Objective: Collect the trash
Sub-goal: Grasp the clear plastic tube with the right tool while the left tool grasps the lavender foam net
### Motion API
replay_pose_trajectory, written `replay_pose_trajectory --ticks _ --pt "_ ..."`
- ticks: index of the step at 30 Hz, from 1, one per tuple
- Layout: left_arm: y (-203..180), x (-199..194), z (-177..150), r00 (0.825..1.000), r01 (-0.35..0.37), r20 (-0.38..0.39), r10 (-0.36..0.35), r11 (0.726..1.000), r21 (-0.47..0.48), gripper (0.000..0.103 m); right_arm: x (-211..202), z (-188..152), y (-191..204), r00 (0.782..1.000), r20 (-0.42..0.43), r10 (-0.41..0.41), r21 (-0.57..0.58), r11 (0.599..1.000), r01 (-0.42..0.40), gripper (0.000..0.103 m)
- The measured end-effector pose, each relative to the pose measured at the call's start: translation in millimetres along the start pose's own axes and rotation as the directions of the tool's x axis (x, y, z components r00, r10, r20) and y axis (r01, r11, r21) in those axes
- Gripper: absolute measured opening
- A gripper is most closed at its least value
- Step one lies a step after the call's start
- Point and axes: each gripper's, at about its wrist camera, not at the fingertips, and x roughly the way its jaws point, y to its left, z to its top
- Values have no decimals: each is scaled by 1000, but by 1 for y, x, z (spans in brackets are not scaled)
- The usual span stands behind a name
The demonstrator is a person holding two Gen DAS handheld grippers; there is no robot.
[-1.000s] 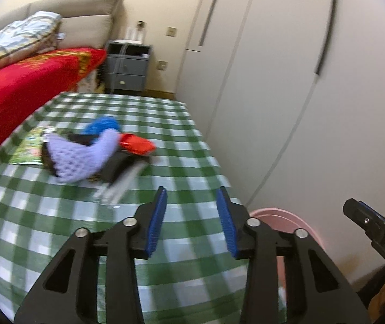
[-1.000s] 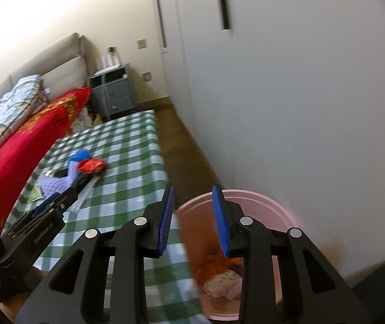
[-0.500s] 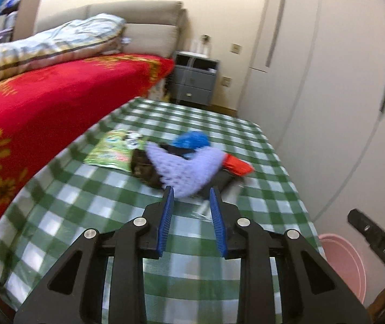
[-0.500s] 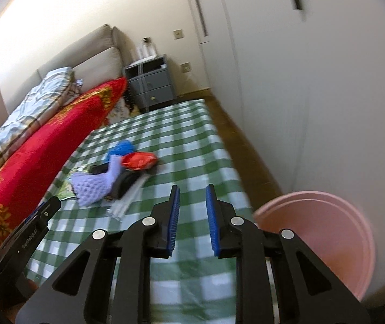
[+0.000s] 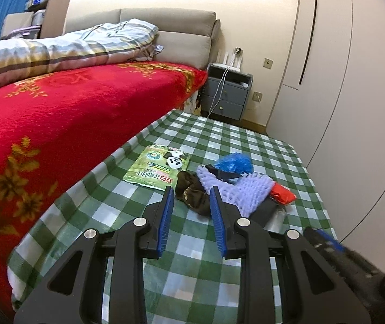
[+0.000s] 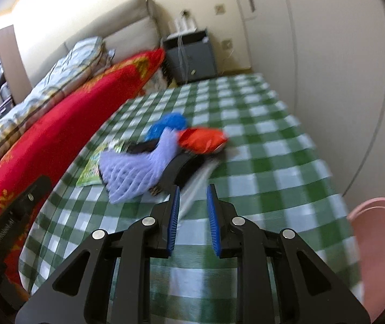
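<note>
Left tool [image 5: 189,189], half-open and empty, frames the brown wrapper [image 5: 193,193] just ahead.

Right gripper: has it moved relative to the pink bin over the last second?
Yes. The right gripper has swung away from the pink bin, now at its right edge, toward the trash pile on the checked cloth.

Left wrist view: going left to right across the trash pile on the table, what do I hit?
Green packet → brown wrapper → purple foam net → red wrapper. The blue bag and black piece overlap the net, so I left them out.
</note>
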Motion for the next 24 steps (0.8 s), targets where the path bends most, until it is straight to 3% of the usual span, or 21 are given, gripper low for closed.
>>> replay_pose_trajectory --ticks 5,14,16,20,24 --pt "3 16 0 999 18 -43 -18 1000 -8 28 28 -5 7 998 -67 17 -13 1000 -18 41" --pt "6 33 -1 995 54 -81 -58 997 -58 28 55 -6 10 989 -148 -9 -26 1000 6 44" --pt "5 39 -1 991 89 -93 -96 993 -75 28 55 -7 9 987 -157 -17 -27 1000 13 39" --pt "-3 53 -4 981 145 -120 -154 986 -87 35 52 -10 0 985 -166 -37 -12 999 35 10" --pt "-13 65 -10 973 164 -153 -174 983 -79 38 45 -8 -13 988 -148 -54 16 998 57 3"
